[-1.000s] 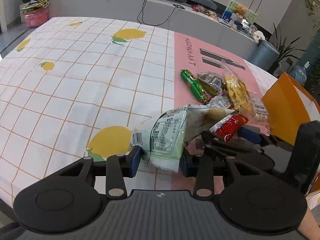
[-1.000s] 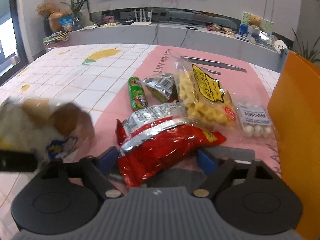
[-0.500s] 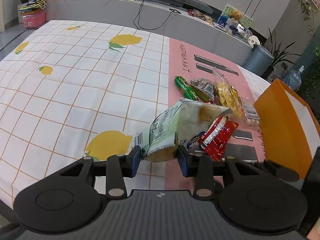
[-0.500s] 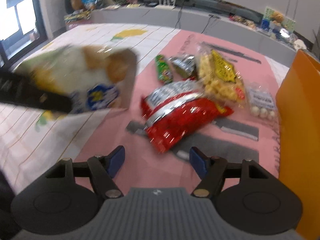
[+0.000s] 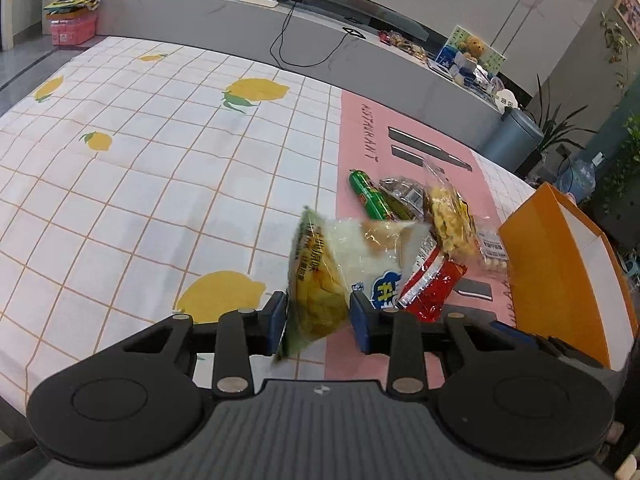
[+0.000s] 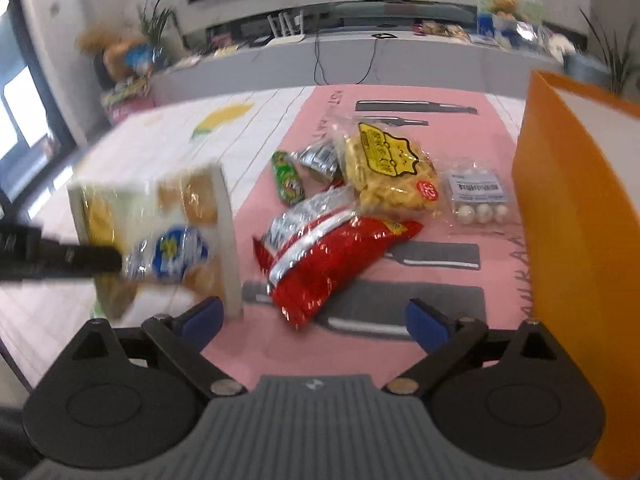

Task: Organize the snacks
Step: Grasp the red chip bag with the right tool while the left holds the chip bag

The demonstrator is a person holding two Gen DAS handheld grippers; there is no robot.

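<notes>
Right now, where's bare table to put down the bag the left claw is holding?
Free: the lemon-print cloth left of the green tube. Crowded: the pink mat between the red bag and orange box.

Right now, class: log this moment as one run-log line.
left gripper: shut on chip bag | right gripper: open | red bag: on mat

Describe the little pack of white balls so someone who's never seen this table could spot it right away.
Start at the tall orange box on the right side of the table, then look just left of its wall on the pink mat. The pack of white balls lies flat there, right of the yellow snack bag. It alone is small, clear and shows a row of round white balls.
</notes>
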